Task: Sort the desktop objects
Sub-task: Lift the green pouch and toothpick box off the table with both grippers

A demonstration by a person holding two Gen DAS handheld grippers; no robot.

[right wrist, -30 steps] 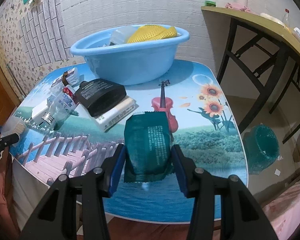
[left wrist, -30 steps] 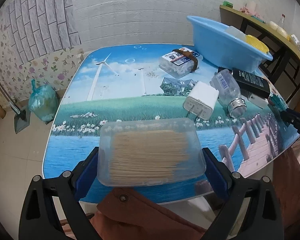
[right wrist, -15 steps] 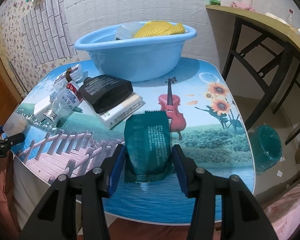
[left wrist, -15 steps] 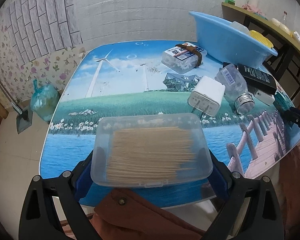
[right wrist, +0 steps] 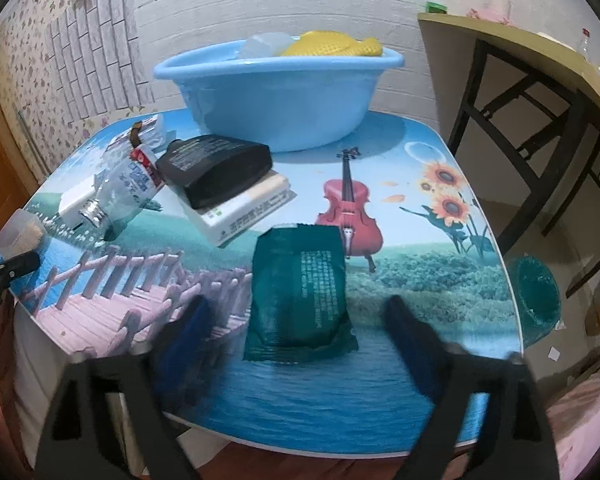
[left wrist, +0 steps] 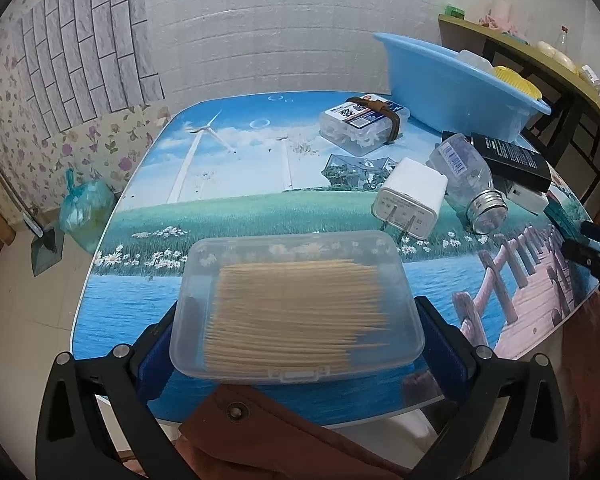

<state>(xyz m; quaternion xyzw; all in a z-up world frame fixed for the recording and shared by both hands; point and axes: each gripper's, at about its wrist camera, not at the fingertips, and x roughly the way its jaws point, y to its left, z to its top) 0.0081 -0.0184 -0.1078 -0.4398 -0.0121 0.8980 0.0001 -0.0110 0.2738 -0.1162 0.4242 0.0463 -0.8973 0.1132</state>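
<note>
Above the bench (left wrist: 260, 184), left gripper (left wrist: 296, 340) clamps toothpick box (left wrist: 296, 304); right gripper (right wrist: 296, 328) jaws spread around green packet (right wrist: 300, 288), apparently released; next, box needs placement.

The basin (right wrist: 276, 92) sits at the table's (right wrist: 400, 392) far edge. Before it a flask (right wrist: 220, 168) lies on a box (right wrist: 246, 210), a bottle (right wrist: 120, 192) to their left. The packet (right wrist: 300, 300) lies near the front edge.

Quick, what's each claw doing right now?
Left claw: closed on the toothpick box.
Right claw: open, the green packet lying loose between its fingers.
</note>
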